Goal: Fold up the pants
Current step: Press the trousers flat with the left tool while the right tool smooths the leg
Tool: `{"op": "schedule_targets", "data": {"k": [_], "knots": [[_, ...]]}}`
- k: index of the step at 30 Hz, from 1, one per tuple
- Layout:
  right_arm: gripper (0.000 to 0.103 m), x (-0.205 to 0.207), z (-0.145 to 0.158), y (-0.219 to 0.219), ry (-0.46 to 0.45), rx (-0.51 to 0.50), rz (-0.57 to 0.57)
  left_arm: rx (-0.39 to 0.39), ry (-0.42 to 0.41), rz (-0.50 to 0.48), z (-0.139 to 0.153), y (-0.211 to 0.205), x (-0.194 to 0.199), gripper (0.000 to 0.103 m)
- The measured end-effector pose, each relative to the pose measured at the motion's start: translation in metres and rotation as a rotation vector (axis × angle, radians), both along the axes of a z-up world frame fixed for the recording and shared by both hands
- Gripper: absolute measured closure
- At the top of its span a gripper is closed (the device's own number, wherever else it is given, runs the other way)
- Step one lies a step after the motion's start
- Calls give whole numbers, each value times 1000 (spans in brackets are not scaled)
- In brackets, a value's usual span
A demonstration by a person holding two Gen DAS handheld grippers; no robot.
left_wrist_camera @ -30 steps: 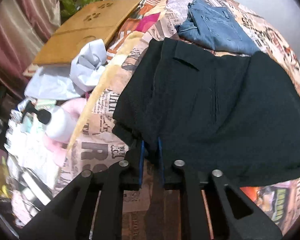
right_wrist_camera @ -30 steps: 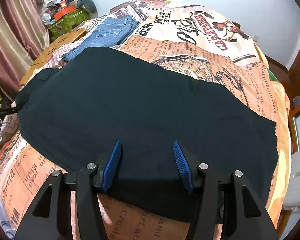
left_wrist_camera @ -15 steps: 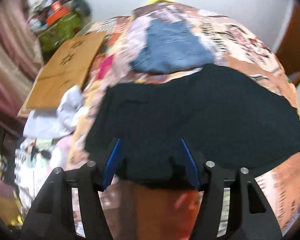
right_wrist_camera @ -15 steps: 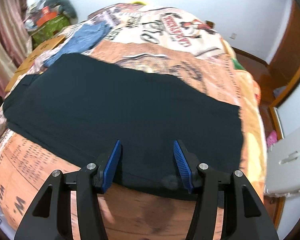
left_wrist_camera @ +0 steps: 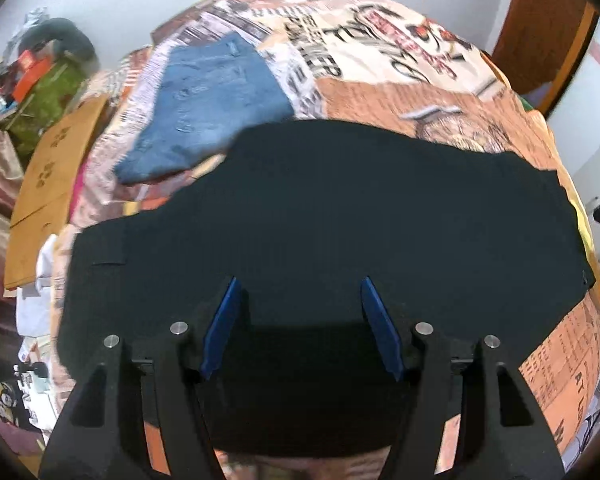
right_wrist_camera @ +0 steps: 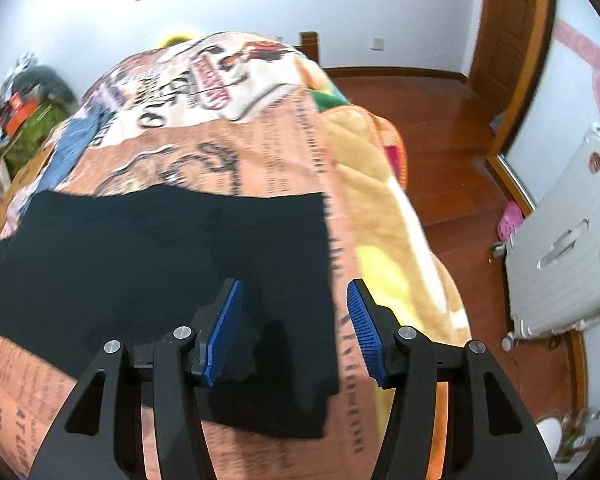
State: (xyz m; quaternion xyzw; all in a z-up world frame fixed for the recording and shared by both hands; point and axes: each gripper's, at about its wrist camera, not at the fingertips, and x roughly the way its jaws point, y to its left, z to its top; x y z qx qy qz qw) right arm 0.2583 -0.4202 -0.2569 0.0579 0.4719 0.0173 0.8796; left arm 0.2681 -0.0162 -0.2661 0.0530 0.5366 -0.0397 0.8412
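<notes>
- The black pants (left_wrist_camera: 340,216) lie spread flat across the bed (left_wrist_camera: 432,96), on its printed blanket.
- The left gripper (left_wrist_camera: 300,320) hangs over the pants; its jaws have just been opening and grasp nothing.
- The right gripper (right_wrist_camera: 292,324) hovers over the pants' end, jaws released and empty.
- Folded jeans (left_wrist_camera: 208,104) lie just beyond the pants.

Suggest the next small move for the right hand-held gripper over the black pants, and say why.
Probably lower the right hand-held gripper onto the leg-end corner of the black pants and close on it. Its jaws stand open with nothing between them, right over that edge, and the pants lie flat on the printed blanket. The left hand-held gripper has just been opening, with no cloth between its pads.
</notes>
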Motion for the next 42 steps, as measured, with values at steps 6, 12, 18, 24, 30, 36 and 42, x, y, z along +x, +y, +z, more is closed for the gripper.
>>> {"op": "schedule_targets", "data": {"k": [6, 12, 18, 24, 30, 36, 42], "knots": [[52, 26, -19, -18, -3, 53, -27, 41, -20, 32, -15, -9, 1, 25], [62, 52, -46, -19, 37, 108, -11, -15, 1, 83, -19, 0, 4, 19], [71, 57, -58, -20, 16, 127, -6, 4, -4, 85, -20, -4, 3, 18], [84, 56, -55, -13, -12, 101, 19, 23, -11, 84, -20, -6, 2, 18], [94, 52, -48, -13, -60, 78, -16, 21, -11, 85, -20, -6, 2, 18], [95, 49, -33, -3, -119, 11, -10, 9, -9, 89, -20, -5, 2, 18], [96, 52, -8, -2, -195, -30, -12, 7, -7, 92, -20, -5, 2, 18]]}}
